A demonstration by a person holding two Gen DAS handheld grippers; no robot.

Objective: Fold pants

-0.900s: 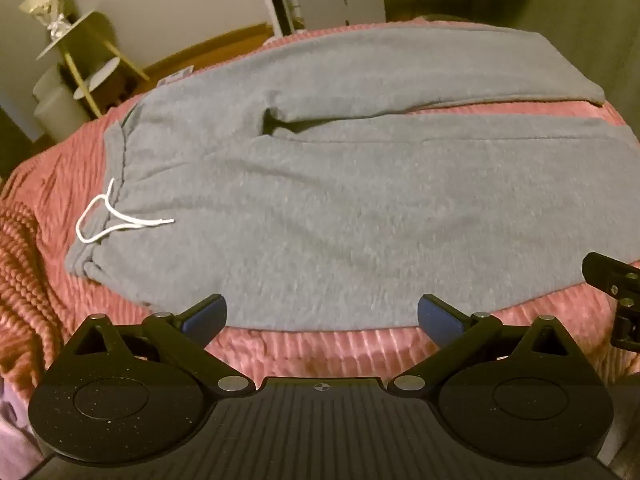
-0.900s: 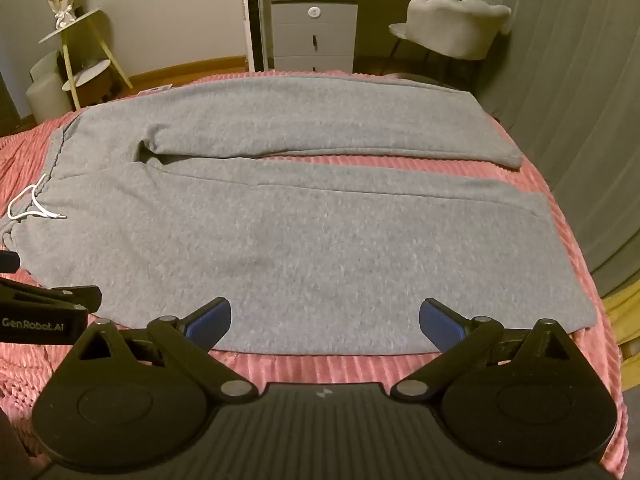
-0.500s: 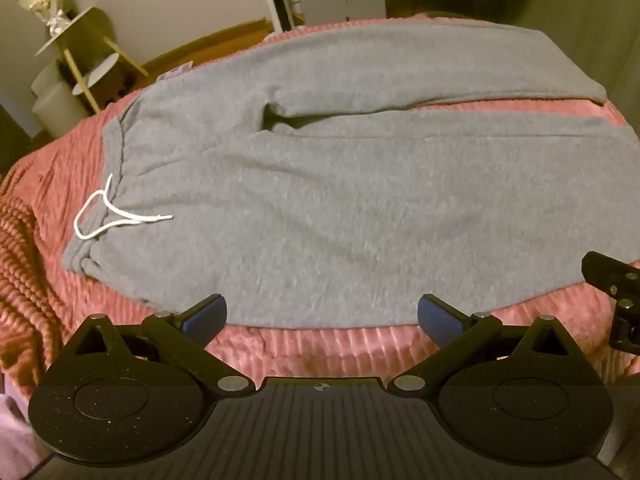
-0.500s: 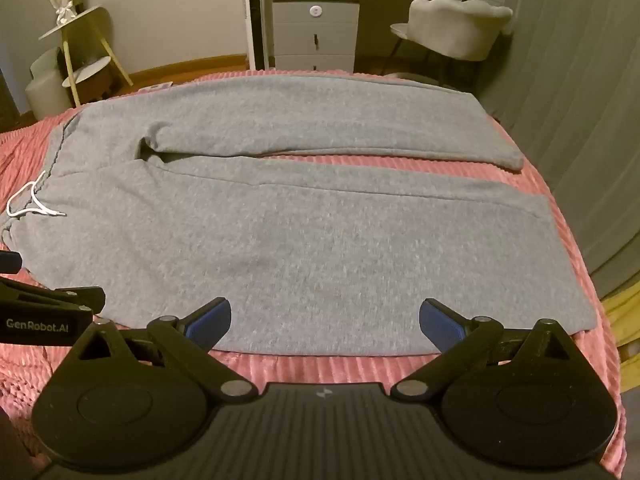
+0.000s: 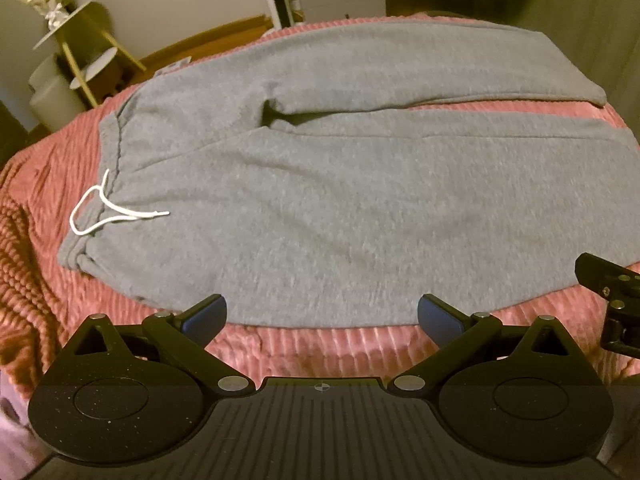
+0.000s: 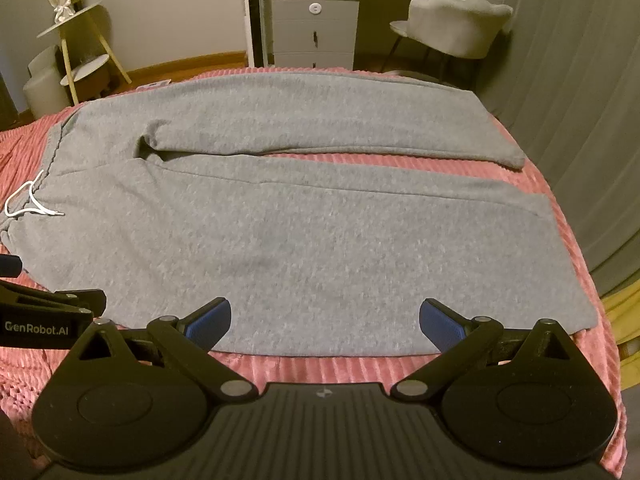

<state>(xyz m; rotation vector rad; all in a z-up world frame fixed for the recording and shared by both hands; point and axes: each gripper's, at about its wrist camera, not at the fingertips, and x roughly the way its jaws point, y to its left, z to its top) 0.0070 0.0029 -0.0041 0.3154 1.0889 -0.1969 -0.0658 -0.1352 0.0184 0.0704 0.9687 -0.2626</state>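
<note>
- Grey pants (image 6: 304,240) are lying flat across the pink ribbed bedspread (image 6: 340,368), filling the middle of both frames; waistband at the left of frame, leg ends at the right.
- White drawstring (image 5: 108,212) is trailing loose over the waistband at left centre of the left wrist view.
- Left tongs (image 5: 322,316) are standing wide, nothing between the pads, hovering at the near hem at the bottom of frame.
- Right tongs (image 6: 325,320) are likewise standing wide and empty, over the near edge of the nearer leg.
- Fold judged not yet started; both legs are lying side by side, a strip of bedspread showing between them toward the right.
- Risk: tongs closing on the plush bedspread together with the hem, dragging the cover up.
- Risk: pinching only the top layer of fabric, so the leg is opening instead of folding.
- Risk: uneven lifts between the two sides skewing the fold.
</note>
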